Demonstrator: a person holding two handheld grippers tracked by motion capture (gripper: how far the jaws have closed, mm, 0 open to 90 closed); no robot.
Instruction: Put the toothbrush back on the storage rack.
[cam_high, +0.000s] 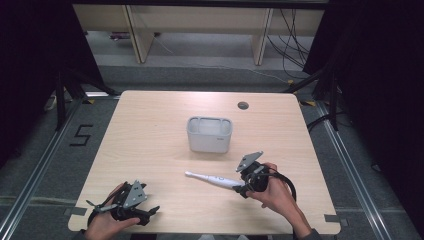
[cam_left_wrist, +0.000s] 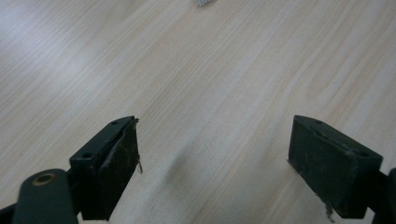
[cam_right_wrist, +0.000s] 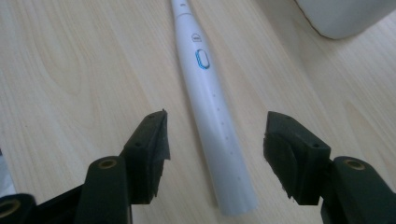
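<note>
One electric toothbrush (cam_high: 212, 179) lies flat on the pale wooden bench (cam_high: 150, 130), a little right of the middle and toward the near edge. It is a slim white stick, round in section, widest at the handle end and tapering to a narrow neck. In the high view the neck points left and the thick handle end points right, toward the right hand-held gripper (cam_high: 245, 189). The right gripper view shows its surface closely: the toothbrush (cam_right_wrist: 212, 116) is smooth and glossy white, with an oval button ringed in blue, a small grey mark just beyond that button, and a row of tiny dots running down the handle toward the blunt, flat-cut end.

That handle end sits between the two black jaws of the right hand-held gripper (cam_right_wrist: 215, 140), which stand about half open on either side of it with bench showing in both gaps; the pads do not press on it.

Beyond the toothbrush, near the middle of the bench, stands a white, open-topped box (cam_high: 209, 134) with rounded corners, well apart from the toothbrush.

At the near left corner the left hand-held gripper (cam_high: 145, 212) is held by the person's left hand (cam_high: 107, 220). Its jaws stand wide apart over bare wood in the left gripper view (cam_left_wrist: 212, 154), with nothing between them.
</note>
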